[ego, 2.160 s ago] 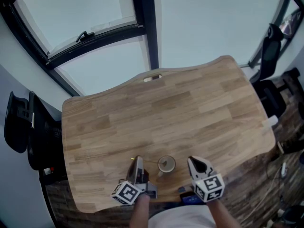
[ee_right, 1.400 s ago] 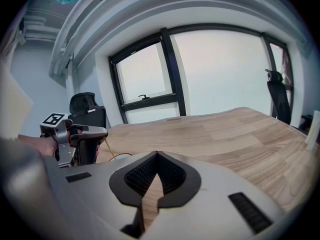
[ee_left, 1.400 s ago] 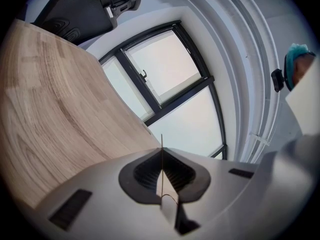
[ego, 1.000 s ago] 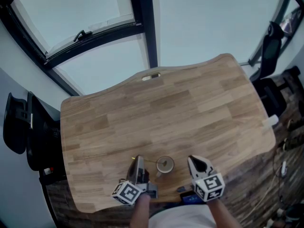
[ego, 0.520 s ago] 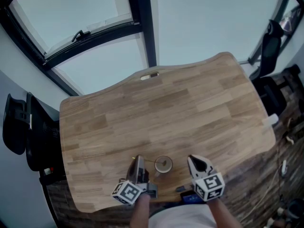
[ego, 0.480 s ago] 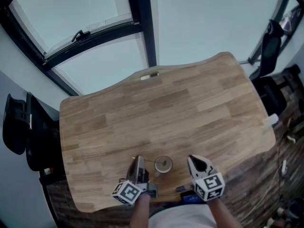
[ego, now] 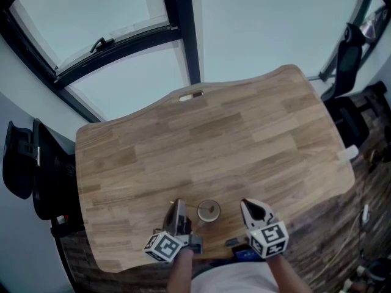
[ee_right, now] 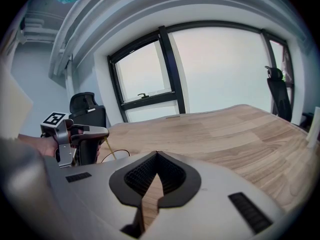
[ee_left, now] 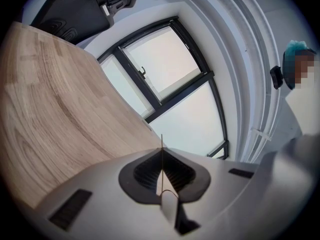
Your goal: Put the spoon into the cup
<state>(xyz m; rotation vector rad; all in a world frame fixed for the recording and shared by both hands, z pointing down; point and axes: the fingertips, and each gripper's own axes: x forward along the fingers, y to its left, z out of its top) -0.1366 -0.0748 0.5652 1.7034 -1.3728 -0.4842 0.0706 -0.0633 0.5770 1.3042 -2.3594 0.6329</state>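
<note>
A small cup (ego: pixel 208 211) stands near the front edge of the wooden table (ego: pixel 214 145). A thin gold spoon (ego: pixel 193 207) leans out of it to the left. My left gripper (ego: pixel 178 206) is shut on the spoon's handle just left of the cup. In the left gripper view the handle (ee_left: pixel 161 146) shows as a thin line rising from the shut jaws. The right gripper view shows the left gripper (ee_right: pixel 102 131), the slanted spoon (ee_right: pixel 110 151) and the cup's rim (ee_right: pixel 117 155). My right gripper (ego: pixel 249 205) hovers shut and empty to the right of the cup.
Black office chairs stand at the table's left (ego: pixel 24 163) and far right (ego: pixel 348 60). A large window fills the back. A cable slot (ego: pixel 190 95) sits at the table's far edge and a small white object (ego: pixel 349 154) at its right edge.
</note>
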